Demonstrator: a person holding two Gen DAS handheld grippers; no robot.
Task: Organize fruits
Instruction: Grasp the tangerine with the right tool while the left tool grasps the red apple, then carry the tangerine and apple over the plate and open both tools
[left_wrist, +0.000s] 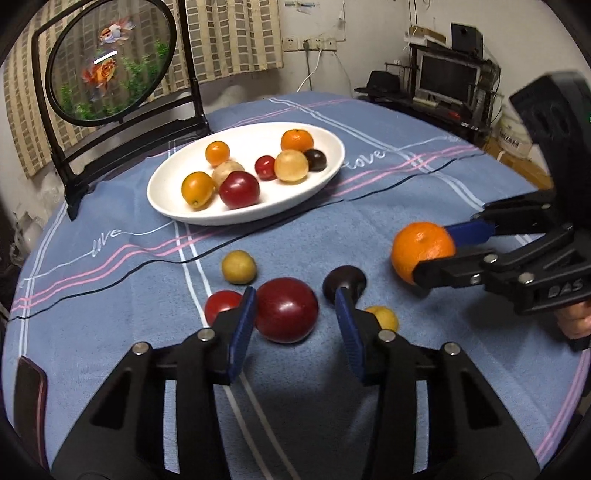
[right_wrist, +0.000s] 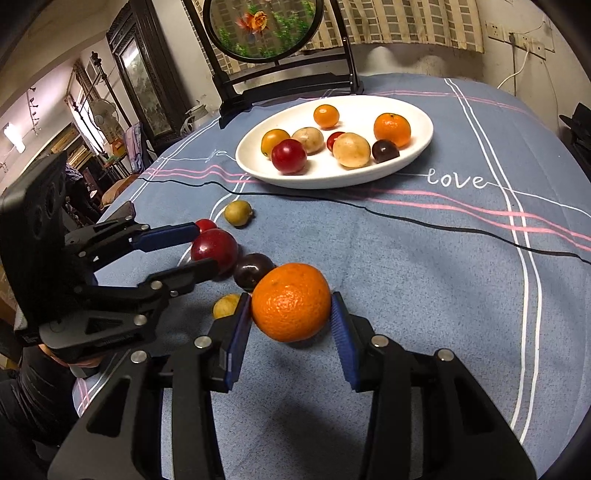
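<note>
- Here, the right tongs (right_wrist: 291, 321) are clenched on a large orange (right_wrist: 291, 301), blue pads pressing both its sides, with the fruit low over the blue cloth of the desk (right_wrist: 424, 280).
- The left tongs (left_wrist: 295, 310) straddle a big dark-red fruit (left_wrist: 286, 309) that lies on the cloth; the left pad touches it, while a gap shows between the fruit and the right pad, so it is not yet gripped.
- Around that fruit lie a small red one (left_wrist: 221, 304), a yellow-green one (left_wrist: 239, 266), a dark purple one (left_wrist: 344, 282) and a yellow one (left_wrist: 384, 317) partly hidden behind the finger.
- Farther back, a white oval plate (left_wrist: 177, 206) holds eight fruits: orange, red, pale and dark ones.
- Behind the plate stands a round framed screen with goldfish (left_wrist: 110, 59).
</note>
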